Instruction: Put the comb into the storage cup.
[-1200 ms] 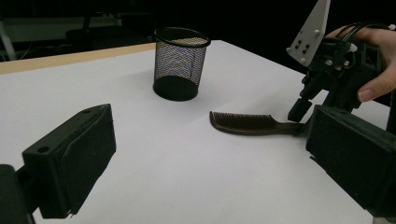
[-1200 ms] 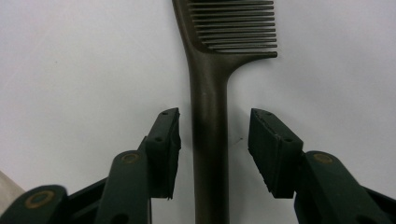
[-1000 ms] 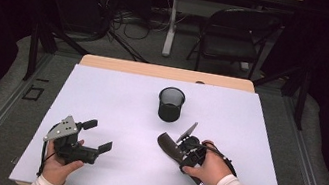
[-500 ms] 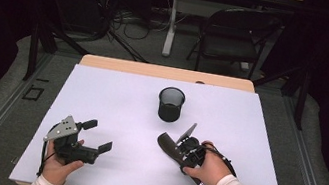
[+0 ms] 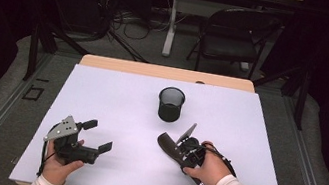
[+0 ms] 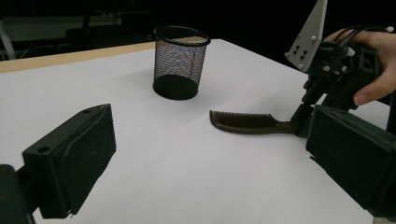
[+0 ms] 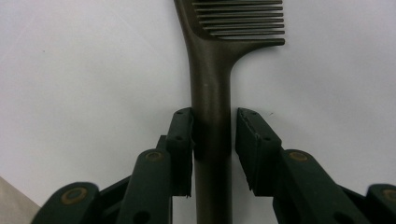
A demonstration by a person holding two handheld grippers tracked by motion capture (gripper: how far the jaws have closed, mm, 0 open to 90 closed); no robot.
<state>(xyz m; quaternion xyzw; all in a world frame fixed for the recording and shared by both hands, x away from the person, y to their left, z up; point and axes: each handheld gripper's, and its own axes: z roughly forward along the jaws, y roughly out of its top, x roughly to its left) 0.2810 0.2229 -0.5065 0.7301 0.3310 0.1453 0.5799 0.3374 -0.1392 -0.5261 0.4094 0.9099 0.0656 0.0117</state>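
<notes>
In the high view we see the right gripper [image 5: 171,144] low over the white table [image 5: 115,99], at about 5 o'clock from the black mesh cup [image 5: 171,104], which stands upright near the middle of the table. The right hand [image 5: 210,168] holds the gripper from behind, the sleeve comes in from 5 o'clock, and the tool points toward 10 o'clock, with its grey plate tilted up on edge. The dark comb [image 7: 212,88] lies flat on the table, and its handle runs between the two jaws in the right gripper view, the teeth toward 12 o'clock. These jaws have just been closing around the handle; the left pad seems to be against it, but on the right side a thin gap remains, so we cannot say that the comb is really clamped. In the left gripper view the comb [image 6: 247,123] lies at about 4 o'clock from the cup [image 6: 180,60], near it but apart. The left gripper [image 5: 97,136] rests at the 7 o'clock part of the table, held in the left hand [image 5: 56,165], pointing toward 3 o'clock. Its jaws stand wide apart and nothing is between them.
</notes>
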